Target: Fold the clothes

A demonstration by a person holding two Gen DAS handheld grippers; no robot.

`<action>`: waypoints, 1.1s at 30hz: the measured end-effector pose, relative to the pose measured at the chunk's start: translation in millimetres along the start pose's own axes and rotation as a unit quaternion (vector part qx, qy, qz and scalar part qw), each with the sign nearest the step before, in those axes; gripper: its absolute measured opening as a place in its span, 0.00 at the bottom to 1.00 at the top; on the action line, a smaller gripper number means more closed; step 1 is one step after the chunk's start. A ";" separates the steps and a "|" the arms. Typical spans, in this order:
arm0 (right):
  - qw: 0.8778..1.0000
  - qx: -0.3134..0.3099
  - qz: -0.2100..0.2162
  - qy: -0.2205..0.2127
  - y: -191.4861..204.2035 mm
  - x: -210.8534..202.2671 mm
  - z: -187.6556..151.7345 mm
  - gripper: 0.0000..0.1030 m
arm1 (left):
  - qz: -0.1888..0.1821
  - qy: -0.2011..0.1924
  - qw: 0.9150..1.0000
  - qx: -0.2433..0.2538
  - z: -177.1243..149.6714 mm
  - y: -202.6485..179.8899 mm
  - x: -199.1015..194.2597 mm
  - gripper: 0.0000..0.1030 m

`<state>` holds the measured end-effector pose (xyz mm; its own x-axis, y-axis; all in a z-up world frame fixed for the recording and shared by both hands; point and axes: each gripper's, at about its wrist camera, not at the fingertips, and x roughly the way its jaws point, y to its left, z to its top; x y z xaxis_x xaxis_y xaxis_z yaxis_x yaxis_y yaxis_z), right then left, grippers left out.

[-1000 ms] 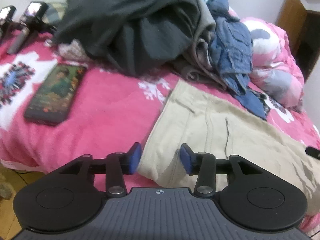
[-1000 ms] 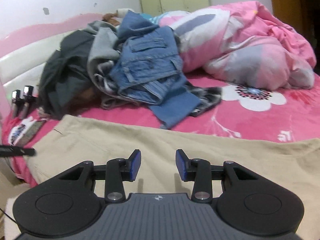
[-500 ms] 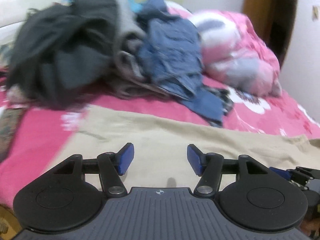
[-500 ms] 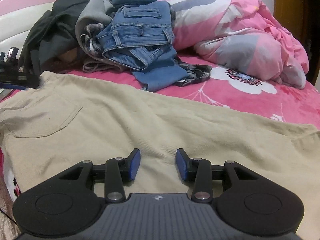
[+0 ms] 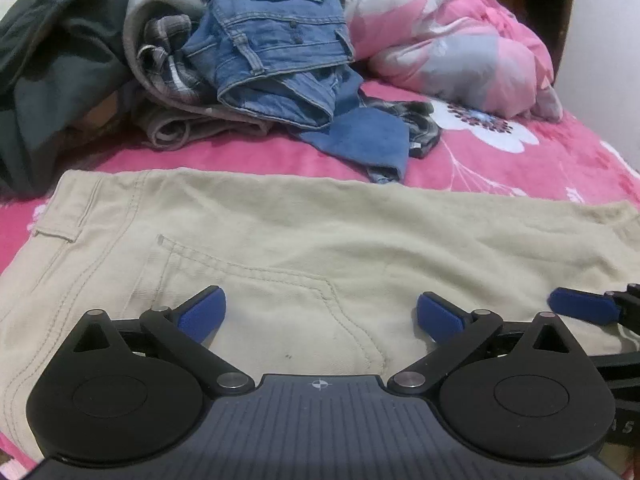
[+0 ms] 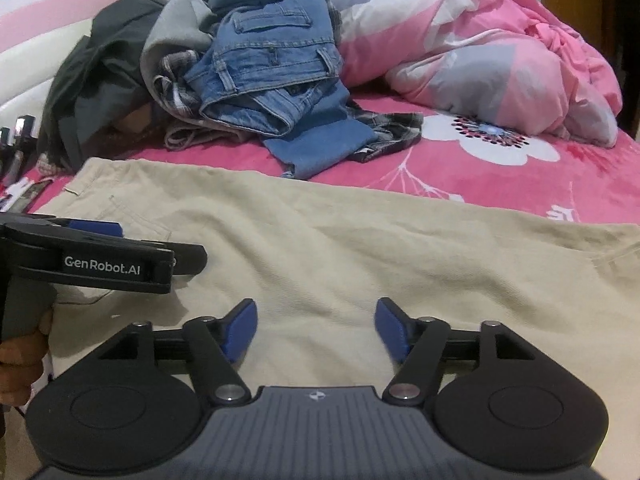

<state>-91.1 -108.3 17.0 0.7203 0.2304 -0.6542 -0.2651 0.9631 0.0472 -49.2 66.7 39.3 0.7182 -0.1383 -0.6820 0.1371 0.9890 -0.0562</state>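
Khaki trousers (image 5: 320, 232) lie flat across bed (image 5: 500, 168). Left tongs (image 5: 318, 314) and right tongs (image 6: 316, 326) both apart, empty, over near edge. Likely next: pinch edge, fold over.

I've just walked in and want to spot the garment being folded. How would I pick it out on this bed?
Start at the pink bed with its heap of clothes near the headboard. In front of that heap, nearest the edge, lie the beige trousers, with both tools above them. They alone are spread flat and pale; the jeans and dark clothes are crumpled in the heap.
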 end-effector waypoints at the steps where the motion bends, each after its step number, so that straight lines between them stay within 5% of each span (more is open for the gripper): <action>1: 1.000 -0.001 -0.007 0.002 2.0 0.6 0.9 0.73 | 0.001 0.002 1.000 0.003 0.9 -1.0 0.4 1.00; 3: 1.000 -0.001 -0.022 0.004 4.1 1.3 1.9 0.80 | 0.003 0.004 1.000 0.004 1.5 -1.9 -0.6 1.00; 5: 0.999 0.008 -0.034 0.001 2.1 0.2 0.5 0.99 | 0.000 0.004 1.000 -0.001 2.1 -0.9 -1.0 1.00; 19: 0.994 -0.104 -0.004 -0.041 -44.1 -9.8 41.4 1.00 | -0.007 -0.007 1.000 -0.005 -2.8 2.2 -1.5 1.00; 21: 0.991 -0.125 0.000 -0.047 -51.6 -10.8 49.6 0.94 | -0.009 -0.008 1.000 -0.005 -3.4 2.5 -1.5 1.00; 23: 0.988 -0.146 0.004 -0.054 -59.1 -11.7 57.9 0.73 | -0.010 -0.009 1.000 -0.005 -3.7 3.0 -1.5 1.00; 26: 0.979 -0.199 0.044 -0.010 -56.2 15.7 64.6 0.62 | -0.013 -0.009 1.000 -0.004 -3.8 3.6 -1.8 1.00; 33: 0.950 -0.284 0.106 0.072 -42.0 57.2 71.6 0.58 | -0.020 -0.011 1.000 -0.002 -4.7 5.9 -2.0 1.00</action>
<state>7.1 -125.6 31.6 0.5284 0.3502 -0.7735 -0.7269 0.6573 -0.1990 -53.1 73.1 36.8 0.7272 -0.1788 -0.6628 0.1640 0.9828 -0.0853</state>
